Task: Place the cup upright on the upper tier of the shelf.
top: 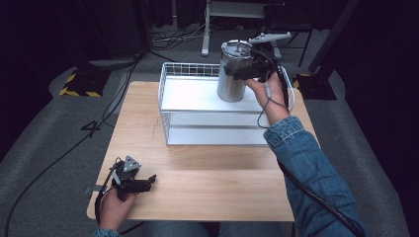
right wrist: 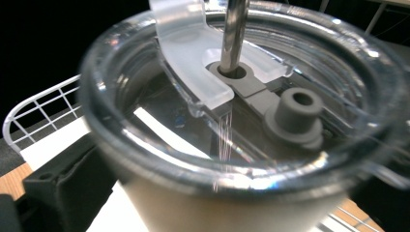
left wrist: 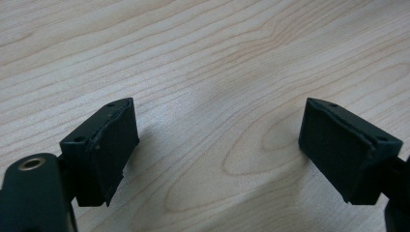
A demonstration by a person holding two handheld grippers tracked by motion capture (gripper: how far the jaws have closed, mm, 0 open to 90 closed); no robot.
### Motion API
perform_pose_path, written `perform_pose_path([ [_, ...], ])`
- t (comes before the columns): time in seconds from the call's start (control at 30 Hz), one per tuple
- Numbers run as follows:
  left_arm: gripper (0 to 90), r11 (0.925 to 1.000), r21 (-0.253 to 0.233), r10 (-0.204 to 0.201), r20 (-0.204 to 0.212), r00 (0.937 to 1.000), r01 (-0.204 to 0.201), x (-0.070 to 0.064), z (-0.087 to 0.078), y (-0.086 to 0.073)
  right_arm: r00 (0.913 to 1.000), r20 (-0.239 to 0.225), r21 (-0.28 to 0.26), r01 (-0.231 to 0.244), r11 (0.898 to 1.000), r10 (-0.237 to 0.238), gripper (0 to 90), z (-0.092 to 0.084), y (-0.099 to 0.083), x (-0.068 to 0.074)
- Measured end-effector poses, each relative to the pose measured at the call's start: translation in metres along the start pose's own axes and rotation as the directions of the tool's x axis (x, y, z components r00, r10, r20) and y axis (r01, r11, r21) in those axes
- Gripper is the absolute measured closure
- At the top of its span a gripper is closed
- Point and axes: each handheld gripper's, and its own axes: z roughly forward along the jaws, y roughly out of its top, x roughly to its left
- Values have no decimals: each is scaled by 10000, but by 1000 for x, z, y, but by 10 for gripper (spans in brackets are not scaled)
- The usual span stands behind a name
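Bench (top: 197,187): light wood-grain top, seen from above in the high view; it carries the rack at its far half and the left tool at its near left corner.
Rack (top: 170,106): white wire basket with a flat white shelf inside, standing on the far middle of the bench; a corner of its wire wall shows in the right gripper view (right wrist: 34,113).
Tumbler (top: 232,81): tall metal cup, upright, its base over the right part of the rack's white shelf; whether it rests on the shelf or is held just above it cannot be told. In the right gripper view (right wrist: 227,203) its pale wall and rim fill the near field.
Lid (right wrist: 159,130): clear plastic, seated on the tumbler's rim, with a translucent sliding tab and a grey stopper.
Straw (right wrist: 234,34): metal tube rising through the grey opening at the middle of the lid.
Right tool (top: 252,66): held up by the person's right hand at the tumbler's upper part, jaws closed against its wall just below the rim; one black jaw shows at the lower left of the right gripper view.
Left tool (top: 141,183): rests low at the bench's near left corner, in the person's left hand; in the left gripper view (left wrist: 217,145) its jaws stand wide apart over bare wood, gripping nothing.
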Motion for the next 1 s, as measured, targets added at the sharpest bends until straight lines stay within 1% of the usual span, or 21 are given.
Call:
perform_pose_path([
  [0.07,146,10000,2,2,1,10000,-2,0,0,0,10000,55,11,56,10000,-56,0,-4,0,1],
  [0.13,146,10000,3,2,3,10000,-2,0,0,0,9999,65,-47,158,9999,-158,0,-13,1,1],
  [0.17,146,10000,3,2,3,10000,-2,0,0,0,9999,65,-47,158,9999,-158,0,-13,1,1],
  [0.2,146,10000,1,2,3,10000,-2,0,0,0,9998,2,-166,186,9997,-186,0,-20,0,2],
  [0.27,146,10000,6,38,-6,10000,-38,0,0,0,9998,-29,-227,207,9995,-208,0,-23,0,2],
  [0.33,146,10000,-1,-15,0,10000,15,0,0,0,9995,-207,-413,221,9989,-229,0,-37,-2,1],
  [0.4,146,10000,5,-7,8,10000,7,0,0,0,9993,-291,-438,215,9988,-228,0,-44,-3,1],
  [0.43,146,10000,5,-7,8,10000,7,0,0,0,9993,-291,-438,215,9988,-228,0,-44,-3,1],
  [0.47,146,10000,-7,-50,12,10000,50,0,0,0,9988,-336,-448,331,9984,-346,0,-52,-5,2],
  [0.53,146,10000,11,14,3,10000,-14,0,0,0,9988,-333,-438,349,9984,-364,0,-55,-6,3],
  [0.6,146,10000,-7,-4,2,10000,4,0,0,0,9980,-389,-487,473,9977,-492,0,-65,-10,5],
  [0.73,146,10000,-3,-2,2,10000,2,0,0,0,9975,-473,-528,507,9973,-532,0,-74,-14,7],
  [0.77,146,10000,-5,-5,3,10000,5,0,0,0,9970,-538,-649,529,9965,-564,0,-83,-19,9],
  [0.83,146,10000,-5,-2,2,10000,2,0,0,0,9968,-540,-691,557,9961,-594,0,-86,-20,9],
  [0.87,146,10000,-5,-2,2,10000,2,0,0,0,9964,-543,-746,610,9953,-651,0,-93,-24,10],
  [0.93,146,10000,4,13,24,10000,-13,0,0,0,9963,-561,-751,603,9954,-646,0,-100,-28,11],
  [0.97,146,10000,4,13,24,10000,-13,0,0,0,9963,-561,-751,603,9954,-646,0,-100,-28,11],
  [1.0,146,10000,6,22,24,10000,-22,0,0,0,9960,-543,-727,671,9951,-711,0,-107,-34,11],
])
